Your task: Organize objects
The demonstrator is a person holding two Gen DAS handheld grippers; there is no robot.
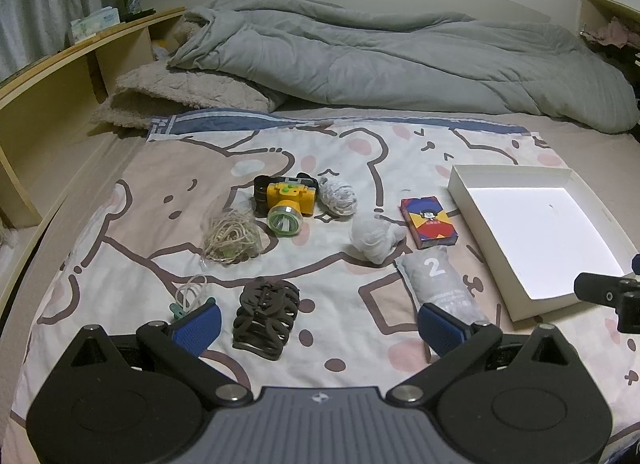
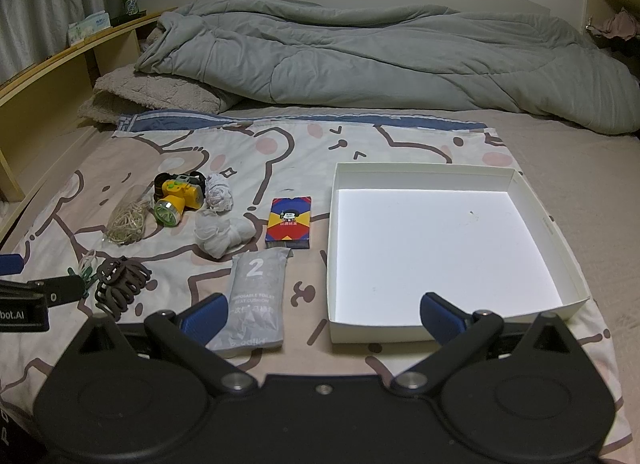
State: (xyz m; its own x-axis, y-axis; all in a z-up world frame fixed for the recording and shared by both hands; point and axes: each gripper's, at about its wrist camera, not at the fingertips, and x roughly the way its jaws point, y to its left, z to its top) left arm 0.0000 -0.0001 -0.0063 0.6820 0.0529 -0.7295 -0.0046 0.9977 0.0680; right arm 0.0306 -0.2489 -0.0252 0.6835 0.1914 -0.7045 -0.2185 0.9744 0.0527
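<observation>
Right wrist view shows the white box point(image 2: 536, 199) lying empty on the patterned sheet point(image 2: 304, 143), so by my reading the sorting has not begun. Every item sits outside it, to its left. Nearest the box is the card pack point(image 2: 289, 223), with the grey packet point(image 2: 254, 296) marked with a 2 just in front of it. Further left lie a white cloth bundle point(image 2: 221, 235), a second wrapped bundle point(image 2: 218, 191), the yellow headlamp point(image 2: 176, 199), a bag of string point(image 2: 127, 220) and the brown hair claw point(image 2: 120, 284). A small green clip with a thin cord point(image 1: 188, 300) rests beside the claw; what it is exactly I cannot tell from the edge of the lens.

The right gripper point(image 2: 320, 318) hangs with its jaws spread wide and nothing between them, over the near left corner of the box and the grey packet. The left gripper point(image 1: 318, 328) is likewise spread and empty, above the hair claw.

All eight or so items are left to move, assuming the box is where they belong. The grey packet and card pack look the easiest first picks for the right side, the claw for the left.
</observation>
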